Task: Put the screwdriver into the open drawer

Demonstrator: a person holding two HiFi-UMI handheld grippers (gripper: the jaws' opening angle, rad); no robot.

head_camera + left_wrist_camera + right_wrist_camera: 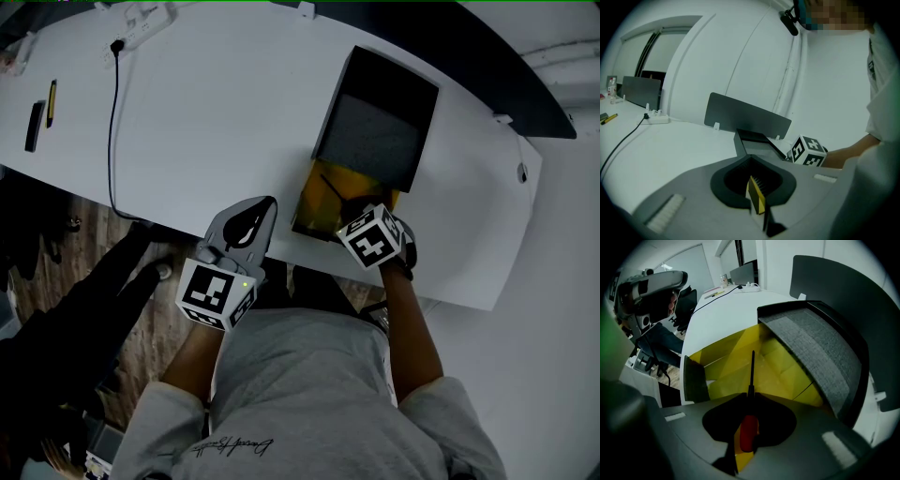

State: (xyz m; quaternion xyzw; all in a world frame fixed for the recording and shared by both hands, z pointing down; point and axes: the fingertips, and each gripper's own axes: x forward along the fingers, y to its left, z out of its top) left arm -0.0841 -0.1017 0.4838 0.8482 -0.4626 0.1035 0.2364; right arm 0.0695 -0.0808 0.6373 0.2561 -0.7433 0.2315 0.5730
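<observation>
A black drawer unit (380,117) stands on the white table (216,112), and its yellow drawer (314,202) is pulled open toward me. My right gripper (364,214) hangs over that drawer, pointing steeply down, shut on the red handle of the screwdriver (748,432). The dark shaft reaches down into the yellow drawer (783,366) in the right gripper view, and it shows as a thin dark line in the head view too. My left gripper (255,214) rests at the table's near edge, left of the drawer, its jaws together and holding nothing (757,194).
A power strip (141,23) lies at the table's far left with a black cable (114,122) running to the near edge. A pen (52,101) and a dark flat object (35,125) lie further left. A dark divider panel (745,115) stands behind the unit.
</observation>
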